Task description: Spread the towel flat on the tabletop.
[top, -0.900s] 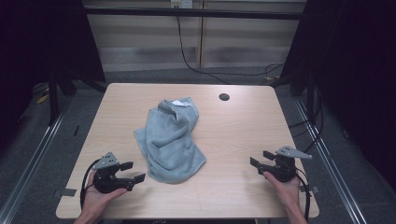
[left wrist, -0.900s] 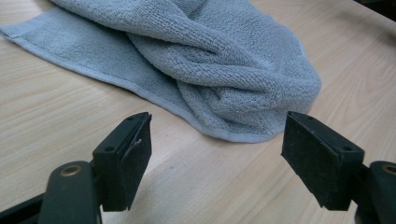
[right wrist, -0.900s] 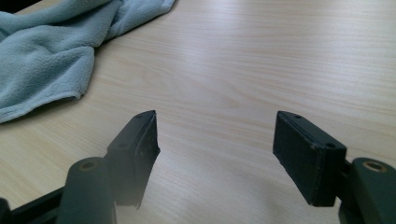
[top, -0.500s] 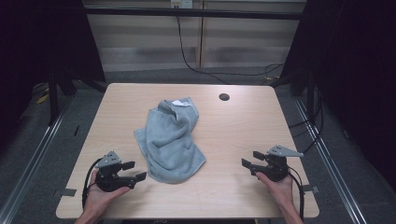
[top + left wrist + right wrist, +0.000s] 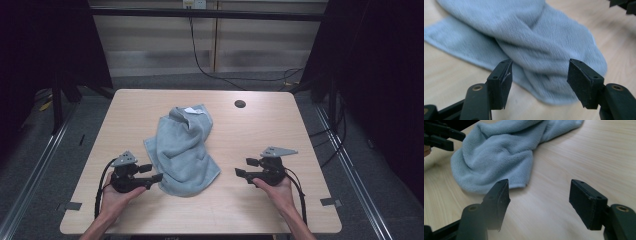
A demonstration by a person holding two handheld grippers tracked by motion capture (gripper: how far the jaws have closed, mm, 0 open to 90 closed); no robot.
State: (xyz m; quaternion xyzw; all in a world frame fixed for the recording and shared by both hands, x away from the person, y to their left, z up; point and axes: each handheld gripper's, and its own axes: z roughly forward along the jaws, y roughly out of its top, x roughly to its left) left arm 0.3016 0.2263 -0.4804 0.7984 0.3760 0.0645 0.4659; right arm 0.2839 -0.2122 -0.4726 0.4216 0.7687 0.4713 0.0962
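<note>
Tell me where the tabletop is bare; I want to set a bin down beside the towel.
Bare wood lies right of the light-blue towel, between it, the round cable hole and the right hand-held gripper. A narrower strip runs along the table's left edge. It is crowded by the left hand-held gripper, at the towel's near corner.

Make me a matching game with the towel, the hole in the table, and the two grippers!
Things:
1. towel
2. hole
3. left gripper
4. right gripper

Where or how:
A. round and dark, near the table's far edge
B. open, jaws right at the near edge of the cloth
C. crumpled, light blue, in the middle
D. open, over bare wood, apart from the cloth

Pairs: 1-C, 2-A, 3-B, 4-D
</note>
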